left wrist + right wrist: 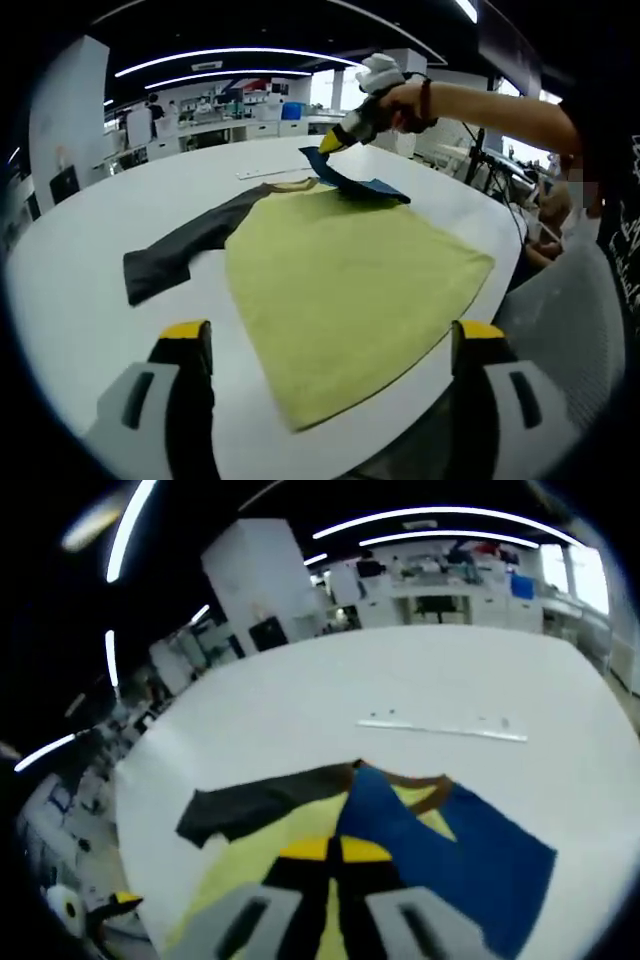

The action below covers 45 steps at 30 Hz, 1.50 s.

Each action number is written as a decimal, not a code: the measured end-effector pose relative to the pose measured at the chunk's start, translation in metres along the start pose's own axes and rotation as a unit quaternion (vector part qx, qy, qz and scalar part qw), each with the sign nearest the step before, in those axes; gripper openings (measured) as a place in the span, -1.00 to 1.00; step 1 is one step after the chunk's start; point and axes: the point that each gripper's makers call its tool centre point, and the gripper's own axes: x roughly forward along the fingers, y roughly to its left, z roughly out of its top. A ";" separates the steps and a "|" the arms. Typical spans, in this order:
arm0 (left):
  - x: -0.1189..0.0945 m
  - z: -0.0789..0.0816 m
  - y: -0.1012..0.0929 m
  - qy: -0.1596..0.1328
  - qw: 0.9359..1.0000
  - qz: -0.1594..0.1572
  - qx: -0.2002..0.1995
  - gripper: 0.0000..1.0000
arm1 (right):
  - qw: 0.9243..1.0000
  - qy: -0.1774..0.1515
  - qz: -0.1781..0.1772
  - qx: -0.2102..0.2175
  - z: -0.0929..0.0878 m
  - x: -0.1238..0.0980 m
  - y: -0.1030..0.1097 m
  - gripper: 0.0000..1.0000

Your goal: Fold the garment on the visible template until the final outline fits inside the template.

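Yellow-green fabric made up the body of the garment [350, 300], which lay flat on the white table [90, 260] across the centre of the left gripper view. Its dark grey sleeve [175, 250] stretched toward the left of the frame, and its blue sleeve [350, 180] was folded over near the collar at upper centre.

The left gripper [330, 345] stood at the bottom of its own view with its yellow-tipped jaws spread wide, clear of the cloth — nothing between them.

The right gripper [335, 142] appeared in the upper centre of the left gripper view, held in a person's hand [400, 100], its yellow tip at the raised end of the blue sleeve. In the right gripper view the same gripper [327, 848] rose from the bottom centre with its yellow tips pressed together over the blue sleeve [440, 855], pinching it.

In that view the grey sleeve [250, 805] lay at centre left, and the brown collar band [415, 780] showed at centre. A pale strip [445, 727] — what it was could not be told — lay on the table beyond the collar, well apart from the garment. Desks and equipment stood in the background along the top of the frame.
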 end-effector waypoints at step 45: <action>0.000 -0.001 -0.001 0.009 1.000 0.008 0.004 0.93 | 0.992 0.012 0.101 -0.071 -0.012 0.049 0.099 -1.00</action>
